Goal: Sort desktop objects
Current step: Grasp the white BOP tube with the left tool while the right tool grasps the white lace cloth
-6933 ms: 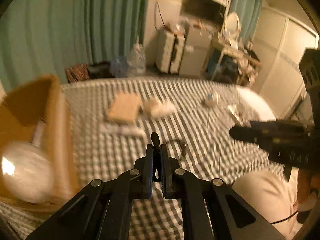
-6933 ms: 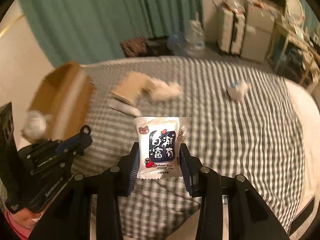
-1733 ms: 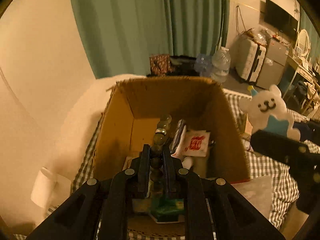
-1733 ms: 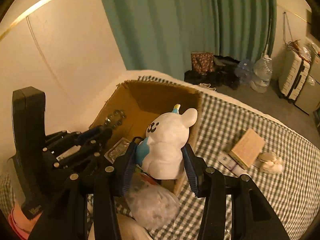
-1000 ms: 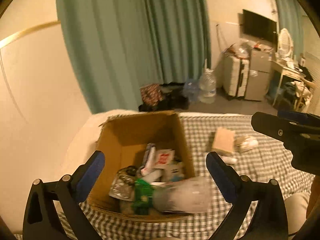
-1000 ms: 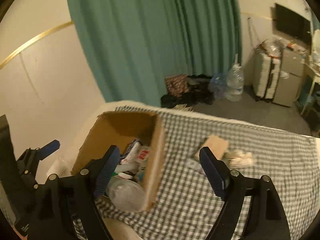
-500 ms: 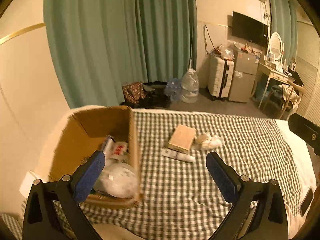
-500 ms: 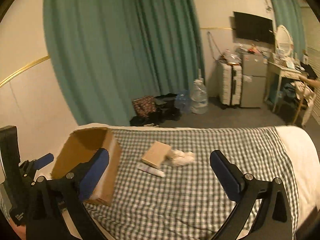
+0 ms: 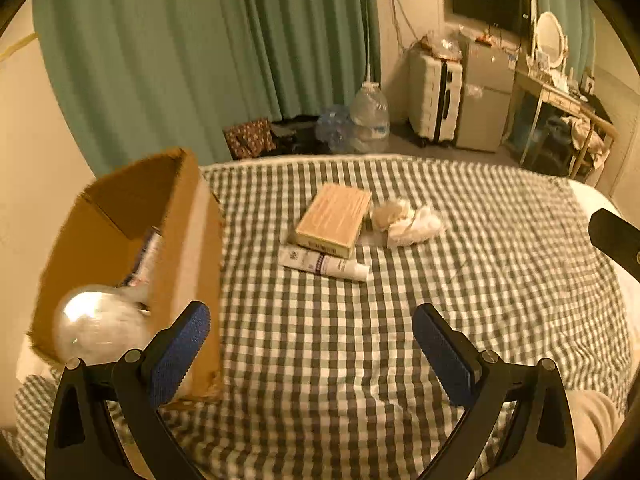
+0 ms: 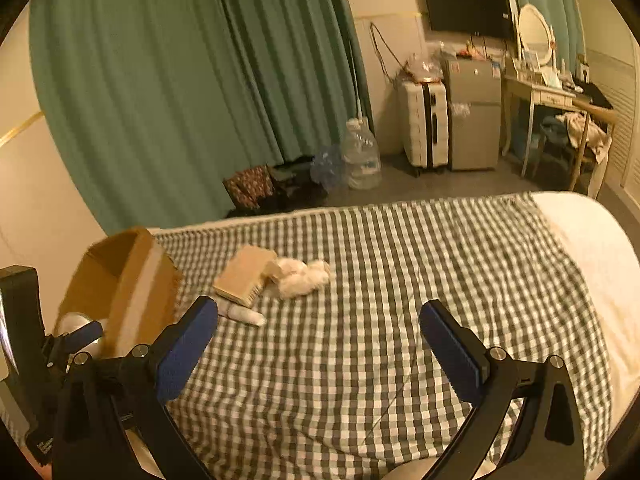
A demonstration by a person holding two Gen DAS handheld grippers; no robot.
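Both grippers — left gripper [image 9: 310,340] and right gripper [image 10: 318,332] — hang spread wide and empty above the checked blanket [image 9: 360,340], the cardboard box [image 9: 176,240] beside a wooden box [image 9: 334,220].

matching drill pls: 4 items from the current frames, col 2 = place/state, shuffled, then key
Column 1
1. tan book
2. white tube
3. cardboard box
4. left gripper

Column 2
A. open, holding nothing
B. at the left edge of the checked blanket, with items inside
C. lying on the blanket just in front of the book
D. beside the white fluffy bundle, touching it

Pairs: 1-D, 2-C, 3-B, 4-A
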